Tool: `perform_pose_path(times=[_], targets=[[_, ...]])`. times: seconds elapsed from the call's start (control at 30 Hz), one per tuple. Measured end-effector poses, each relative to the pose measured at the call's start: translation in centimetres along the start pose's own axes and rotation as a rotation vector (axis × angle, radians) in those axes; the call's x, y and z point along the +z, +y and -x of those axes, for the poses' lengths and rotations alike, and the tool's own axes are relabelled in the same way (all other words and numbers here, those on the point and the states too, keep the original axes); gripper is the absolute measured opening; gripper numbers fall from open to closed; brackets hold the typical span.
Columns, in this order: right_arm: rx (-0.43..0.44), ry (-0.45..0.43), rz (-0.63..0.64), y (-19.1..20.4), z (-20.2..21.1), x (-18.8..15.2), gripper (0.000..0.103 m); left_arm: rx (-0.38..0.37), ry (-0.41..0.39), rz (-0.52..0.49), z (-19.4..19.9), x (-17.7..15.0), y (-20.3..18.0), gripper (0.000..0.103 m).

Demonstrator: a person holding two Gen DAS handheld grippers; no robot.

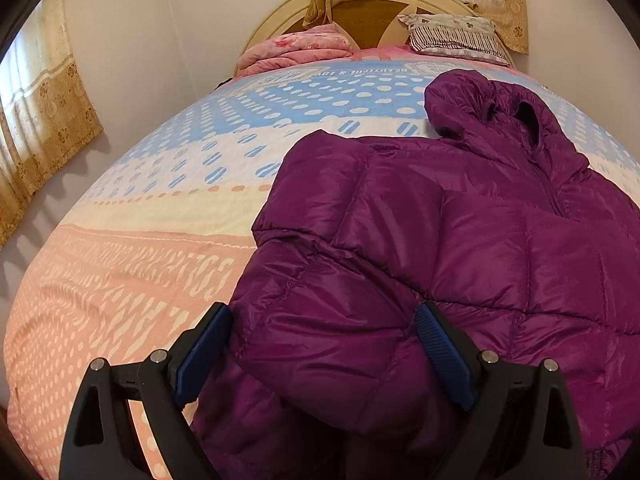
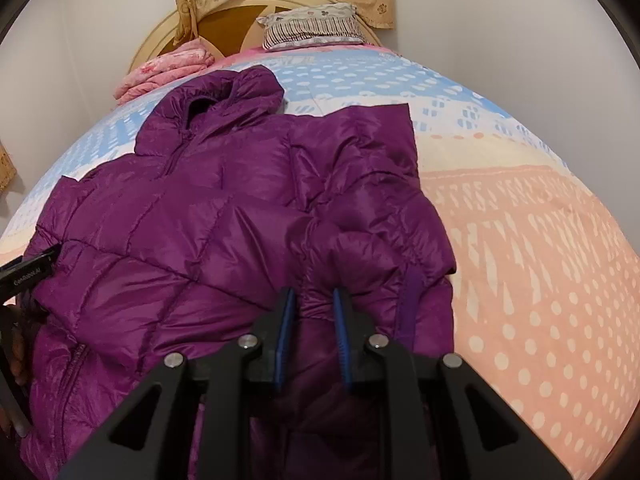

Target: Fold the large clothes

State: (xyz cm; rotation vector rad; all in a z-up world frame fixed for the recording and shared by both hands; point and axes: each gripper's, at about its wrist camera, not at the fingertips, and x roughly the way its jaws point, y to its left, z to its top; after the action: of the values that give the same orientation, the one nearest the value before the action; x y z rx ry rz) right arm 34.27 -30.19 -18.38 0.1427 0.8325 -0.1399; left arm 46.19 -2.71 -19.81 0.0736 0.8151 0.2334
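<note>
Purple puffer jacket (image 1: 460,240) lies front-up on the bed (image 1: 132,216), hood (image 1: 492,108) toward the headboard (image 1: 372,12), zipper closed as far as visible. Both sleeves are folded in over the body; the one on the right-wrist side ends in a flat cuff edge (image 2: 376,120) near the blue band of the bedspread.

Left gripper (image 1: 320,344) sits low at the hem end, jaws wide apart, straddling a bulge of jacket fabric (blue pads on either side of it; cannot tell whether either one touches). Right gripper (image 2: 314,332) is at the hem on the other side, jaws close together and clamped on a ridge of purple fabric bunched between the blue pads.

In the right wrist view the left gripper's black body (image 2: 28,272) pokes in at the frame's left edge, against the jacket side.

Bedspread is banded: peach with white dots nearest, cream, then blue with white ovals. At the head of the bed: folded pink blanket (image 1: 296,50), a striped floral pillow (image 1: 456,34). Gold patterned curtains (image 1: 44,120) hang on the wall beside and behind the headboard.
</note>
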Motion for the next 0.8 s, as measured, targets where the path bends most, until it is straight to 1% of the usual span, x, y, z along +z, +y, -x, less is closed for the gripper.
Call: perform_pose_path(times=[0.23,0.63,0.8], targets=[[-0.027,-0.004,0.022,0.37,-0.23,-0.10,0.021,-0.030,0.016,0.025,-0.34,0.04,0.47,0.095],[-0.038,-0.006,0.030,0.49,-0.18,-0.19,0.021,-0.026,0.014,0.022,-0.24,-0.08,0.36,0.095],[-0.044,-0.006,0.035,0.71,-0.30,-0.11,0.021,-0.039,0.017,0.035,-0.30,-0.15,0.67,0.096]])
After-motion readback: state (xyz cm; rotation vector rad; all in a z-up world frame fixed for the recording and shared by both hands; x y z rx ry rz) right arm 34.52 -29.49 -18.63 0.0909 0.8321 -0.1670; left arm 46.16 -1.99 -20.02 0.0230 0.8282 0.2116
